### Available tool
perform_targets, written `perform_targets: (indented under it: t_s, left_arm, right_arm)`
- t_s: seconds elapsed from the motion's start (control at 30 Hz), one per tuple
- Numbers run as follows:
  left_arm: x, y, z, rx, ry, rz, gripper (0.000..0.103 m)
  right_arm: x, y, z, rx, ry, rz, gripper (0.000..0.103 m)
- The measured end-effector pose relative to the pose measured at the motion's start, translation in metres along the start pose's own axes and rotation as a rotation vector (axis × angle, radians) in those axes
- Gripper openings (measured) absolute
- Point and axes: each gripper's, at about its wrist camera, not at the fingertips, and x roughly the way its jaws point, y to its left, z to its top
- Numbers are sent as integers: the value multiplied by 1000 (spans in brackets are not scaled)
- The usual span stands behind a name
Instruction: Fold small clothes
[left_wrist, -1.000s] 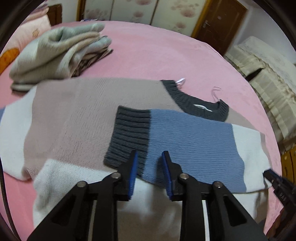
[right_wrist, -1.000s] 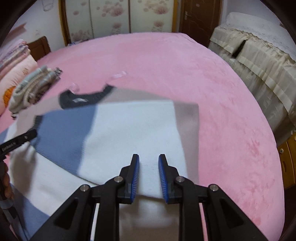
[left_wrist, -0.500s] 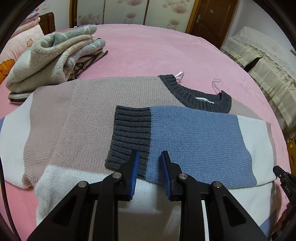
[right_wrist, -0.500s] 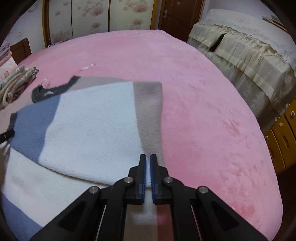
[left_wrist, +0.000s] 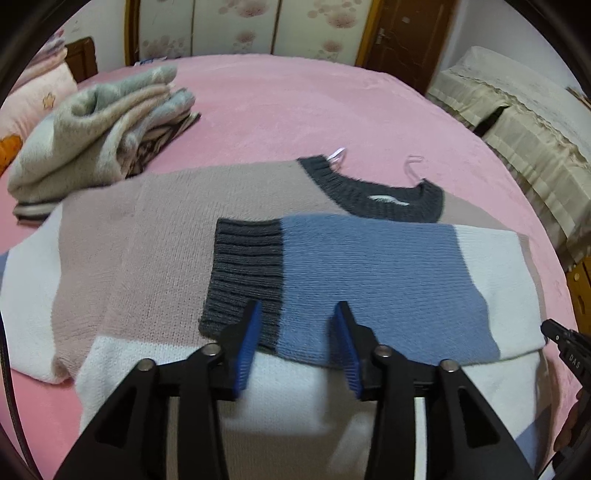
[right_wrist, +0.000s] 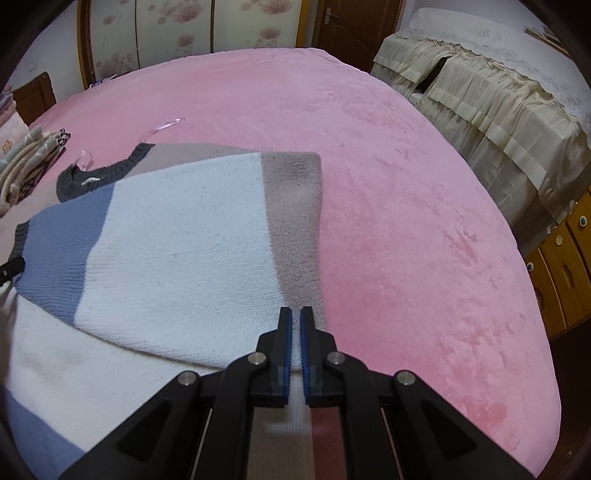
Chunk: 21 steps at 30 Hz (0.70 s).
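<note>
Lying flat on the pink bed (left_wrist: 295, 96): sweater (left_wrist: 155, 236), collar pointing away, folded sleeve running crosswise. Left claw (left_wrist: 295, 332) opening, hovering over cuff; right claw (right_wrist: 295, 332) pinching sweater's side edge.

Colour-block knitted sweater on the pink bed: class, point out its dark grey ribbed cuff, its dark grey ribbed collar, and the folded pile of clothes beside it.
Dark grey ribbed cuff (left_wrist: 245, 269): left wrist view, middle of ribbing.
Dark grey ribbed collar (left_wrist: 354, 192): left wrist view, front band.
Folded pile of clothes (left_wrist: 85, 136): left wrist view, top garment.
</note>
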Motion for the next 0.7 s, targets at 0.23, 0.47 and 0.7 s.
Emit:
perform_targets:
  t_s: [0.23,0.47,0.7]
  left_arm:
    - [-36,-6,3,-18,-53,-10,62]
    - [-86,-21,4,41,-124,-32,64]
    - [-145,-37,2,55,-193,-70,72]
  right_arm:
    - [-20,-3,-7,27,14,8,3]
    - [-54,-14,-7,84,-11,51,6]
    - [-109,-12,-5,116,-85,108,6]
